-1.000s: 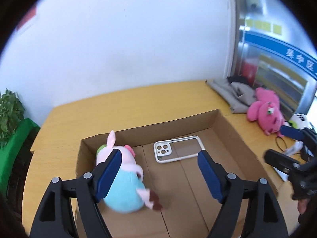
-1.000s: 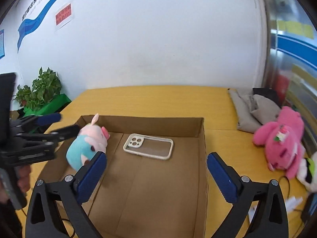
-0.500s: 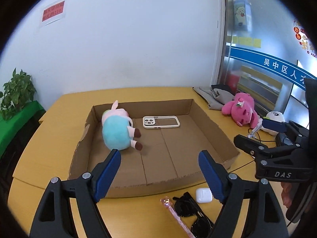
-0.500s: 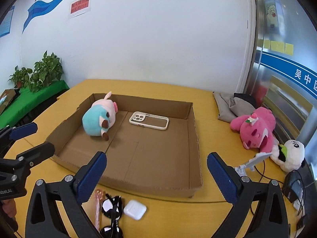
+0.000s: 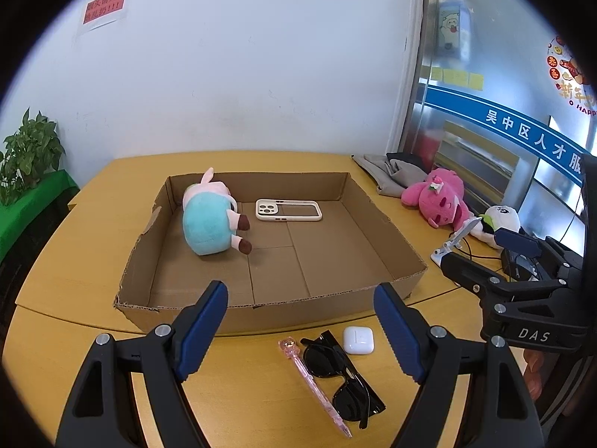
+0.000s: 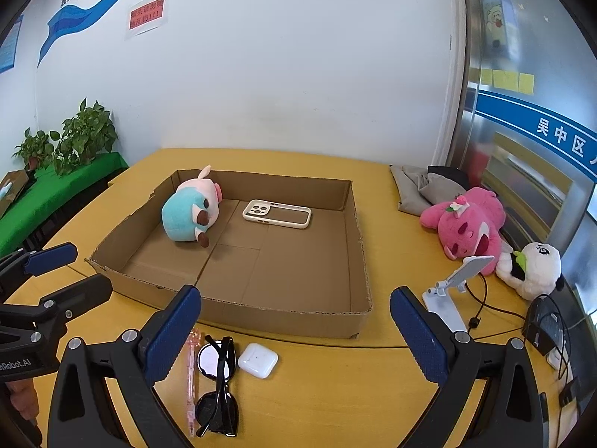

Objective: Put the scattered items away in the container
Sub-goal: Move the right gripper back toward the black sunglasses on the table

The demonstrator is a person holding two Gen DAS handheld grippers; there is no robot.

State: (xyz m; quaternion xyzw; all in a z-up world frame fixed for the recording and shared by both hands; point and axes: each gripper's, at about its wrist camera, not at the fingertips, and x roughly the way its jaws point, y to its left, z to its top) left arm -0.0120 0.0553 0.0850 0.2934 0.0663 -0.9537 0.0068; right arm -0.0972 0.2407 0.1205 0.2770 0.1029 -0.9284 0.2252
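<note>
Both sets of tongs hang empty, jaws wide apart: the left tongs (image 5: 300, 321) and right tongs (image 6: 294, 326) sit above the yellow wooden worktop (image 6: 335, 392). Just below lie black plastic sunglasses (image 6: 218, 384), a pink translucent pen (image 6: 192, 369) and a white earbud case (image 6: 258, 360), all outside the shallow brown cardboard box (image 6: 358, 246). Best bet: drop squarely over the case, pinch its flat sides, lift clear of the box wall. One tongs body reads "DAS"; the red wall notice is probably a warning, too small to read.

Table (image 5: 93, 246) bears box (image 5: 391, 235), sunglasses (image 5: 335, 373), pen (image 5: 309, 377).
</note>
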